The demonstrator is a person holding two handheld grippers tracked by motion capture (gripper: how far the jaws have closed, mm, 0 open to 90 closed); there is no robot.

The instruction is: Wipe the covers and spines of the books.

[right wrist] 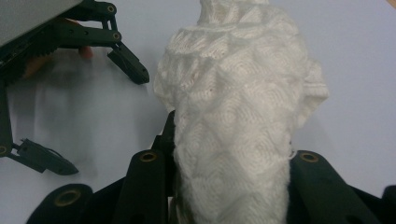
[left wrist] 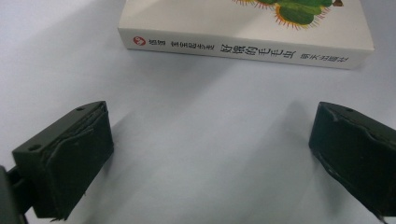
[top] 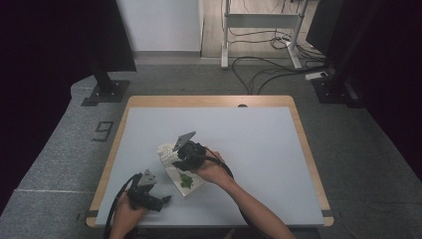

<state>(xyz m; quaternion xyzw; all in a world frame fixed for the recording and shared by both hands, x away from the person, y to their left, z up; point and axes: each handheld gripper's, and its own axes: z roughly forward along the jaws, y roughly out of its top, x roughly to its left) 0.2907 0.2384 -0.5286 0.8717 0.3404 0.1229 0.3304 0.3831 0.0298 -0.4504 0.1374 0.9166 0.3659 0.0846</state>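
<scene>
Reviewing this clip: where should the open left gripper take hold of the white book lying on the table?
Across the book's thickness at the spine edge facing the left gripper, coming in low along the table. It lies flat, so only that thin edge fits between the open jaws.

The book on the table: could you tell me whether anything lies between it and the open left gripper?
Nothing visible does: bare table separates the left gripper from the book.
</scene>
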